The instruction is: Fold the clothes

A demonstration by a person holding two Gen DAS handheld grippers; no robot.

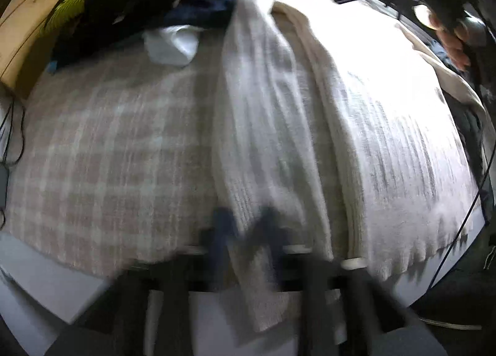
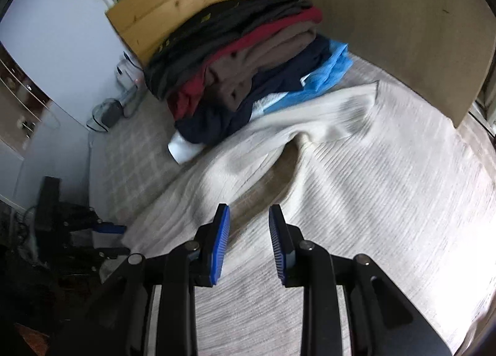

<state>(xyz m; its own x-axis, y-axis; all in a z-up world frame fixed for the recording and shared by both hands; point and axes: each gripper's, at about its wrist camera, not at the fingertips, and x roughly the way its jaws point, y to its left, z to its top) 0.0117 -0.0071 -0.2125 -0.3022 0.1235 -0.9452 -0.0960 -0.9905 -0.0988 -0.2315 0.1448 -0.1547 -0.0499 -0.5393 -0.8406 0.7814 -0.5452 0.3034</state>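
Left wrist view first: the cream ribbed sweater lies spread over the checked bedcover, and one long fold of it runs down toward me and passes between the fingers of my left gripper. That picture is smeared by motion, yet the dark fingers sit tight against the fold from both sides, so I am clamped on the knit there. Beyond the sweater, at its far end, sits the pile of folded clothes, dark pieces with a red and a blue one showing, and a white piece lies at the pile's near edge, just beside the sweater. To the sweater's far right a person's hand shows at the rim of the picture.

From the right wrist view, the sweater fills the lower and right part of the bed, with a raised ridge and a crease running through its middle. My right gripper hangs above it with its blue pads parted and nothing between them; whether the tips touch the knit I cannot tell. Past the sweater's far edge the stack of folded clothes rests, black on top, then red, brown, navy and bright blue, touching the sweater's edge. Behind the stack stands the wooden headboard, and a beige wall panel rises behind the sweater's right side. Left of the sweater, my left gripper shows dark at the sweater's edge, its blue pad visible.
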